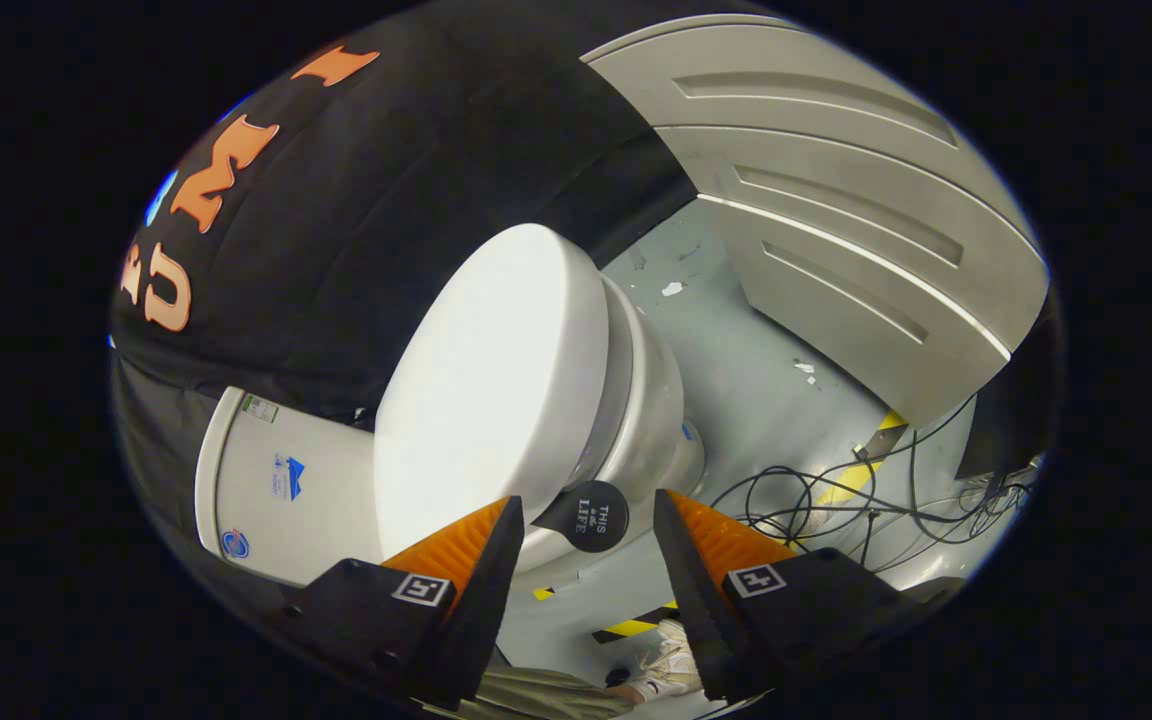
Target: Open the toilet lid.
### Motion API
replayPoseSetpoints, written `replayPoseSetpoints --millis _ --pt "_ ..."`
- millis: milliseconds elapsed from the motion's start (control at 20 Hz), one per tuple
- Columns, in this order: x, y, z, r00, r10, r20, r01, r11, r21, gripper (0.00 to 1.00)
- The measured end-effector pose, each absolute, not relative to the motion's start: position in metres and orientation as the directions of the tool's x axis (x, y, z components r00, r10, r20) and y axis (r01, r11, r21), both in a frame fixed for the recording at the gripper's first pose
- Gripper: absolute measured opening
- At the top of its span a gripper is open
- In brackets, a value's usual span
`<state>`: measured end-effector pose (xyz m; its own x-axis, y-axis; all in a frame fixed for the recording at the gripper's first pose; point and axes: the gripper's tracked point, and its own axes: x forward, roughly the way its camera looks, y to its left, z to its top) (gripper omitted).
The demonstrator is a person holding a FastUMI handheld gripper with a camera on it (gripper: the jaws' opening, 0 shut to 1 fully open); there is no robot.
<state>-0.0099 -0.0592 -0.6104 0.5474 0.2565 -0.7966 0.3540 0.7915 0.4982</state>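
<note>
White plastic toilet lid (491,390), down flat on the bowl (651,405), lies just ahead of my gripper (586,520), its long axis running away toward the cistern (281,490), its front rim with a round dark tab (591,517) sitting between my fingers, which stand apart, gripping nothing.

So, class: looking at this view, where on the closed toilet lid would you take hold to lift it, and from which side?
Grip the round dark tab that juts out past the front rim of the toilet lid. It sticks out just ahead of the open gripper, between its fingers, so come straight at it from the front. The lid itself is broad, smooth and closed flat on the bowl, offering little else to pinch.
</note>
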Motion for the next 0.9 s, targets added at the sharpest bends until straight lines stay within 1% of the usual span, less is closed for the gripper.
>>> replayPoseSetpoints --millis 200,250,350,450,550,600,650,750,850,900 --pt "-0.003 -0.058 -0.628 0.543 0.284 -0.79 0.405 0.736 0.543 0.74" --pt "-0.004 -0.057 -0.629 0.547 0.297 -0.783 0.414 0.717 0.561 0.74" --pt "-0.005 -0.057 -0.634 0.552 0.318 -0.771 0.424 0.689 0.587 0.69" --pt "-0.001 -0.053 -0.635 0.568 0.348 -0.746 0.421 0.656 0.627 0.69" --pt "0.0 -0.047 -0.635 0.563 0.38 -0.734 0.447 0.607 0.657 0.43" --pt "0.0 -0.049 -0.637 0.564 0.377 -0.735 0.442 0.613 0.654 0.41" --pt "0.001 -0.051 -0.638 0.566 0.373 -0.735 0.444 0.613 0.653 0.41" --pt "-0.002 -0.048 -0.637 0.552 0.388 -0.738 0.484 0.571 0.663 0.37" --pt "-0.002 -0.047 -0.637 0.546 0.404 -0.734 0.523 0.519 0.676 0.36" --pt "0.001 -0.047 -0.637 0.559 0.4 -0.727 0.523 0.511 0.683 0.3"
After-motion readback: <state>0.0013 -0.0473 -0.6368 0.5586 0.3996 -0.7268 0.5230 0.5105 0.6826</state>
